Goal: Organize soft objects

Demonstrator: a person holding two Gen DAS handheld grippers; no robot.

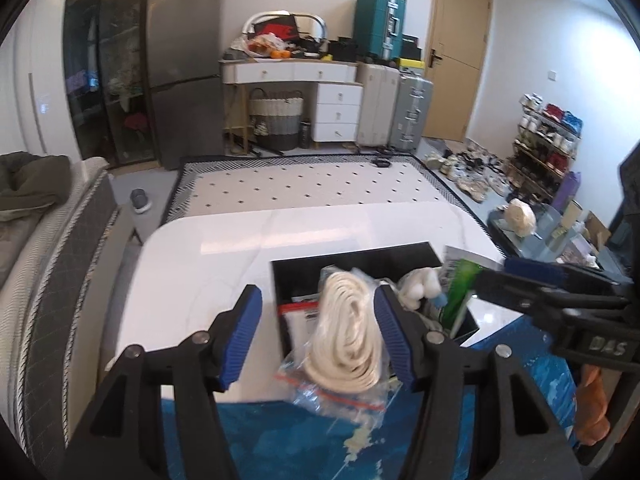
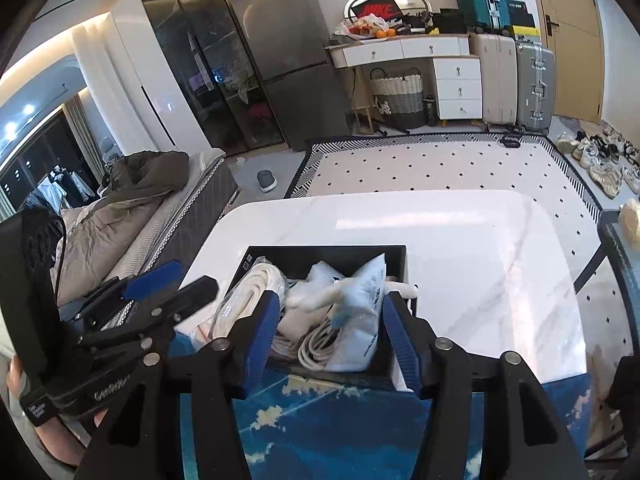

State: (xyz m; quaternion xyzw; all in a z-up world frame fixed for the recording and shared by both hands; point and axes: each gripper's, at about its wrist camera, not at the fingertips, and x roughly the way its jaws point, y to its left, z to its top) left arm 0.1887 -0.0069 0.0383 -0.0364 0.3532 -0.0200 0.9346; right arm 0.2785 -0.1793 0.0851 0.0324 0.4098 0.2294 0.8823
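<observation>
Furthest left, beyond the outer finger of the left gripper (image 1: 318, 336), there is only bare white table (image 1: 208, 264), so nothing soft appears to be waiting on that side. Between that gripper's blue pads, which stand wide apart, sits a coiled cream rope (image 1: 346, 332) in a clear zip bag (image 1: 340, 396); the coil lies close to the right-hand pad, but I cannot tell whether it touches, and the fingers do not pinch it, so the left gripper holds nothing. The bag hangs over the near wall of the black box (image 1: 360, 258), its lower end spilling out toward the tool onto the blue mat (image 1: 280, 440). Just past the right-hand finger, deeper in the box, lie a white plush piece (image 1: 416, 286) and a green-and-white packet (image 1: 460, 286) propped at the box's right wall. Further right, the right gripper (image 2: 330, 332) is also spread open and empty, poised over the near edge of the same box (image 2: 320, 254); ahead of its fingers are a pale blue plastic pouch (image 2: 360, 320), the plush (image 2: 320, 298) and a loose cream cord (image 2: 316, 346), with the bagged rope (image 2: 256, 284) off to its left. In my judgement the task is nearly done: the soft items in view are gathered in the box, and what remains is tucking the overhanging bag fully inside and perhaps settling the pile.
</observation>
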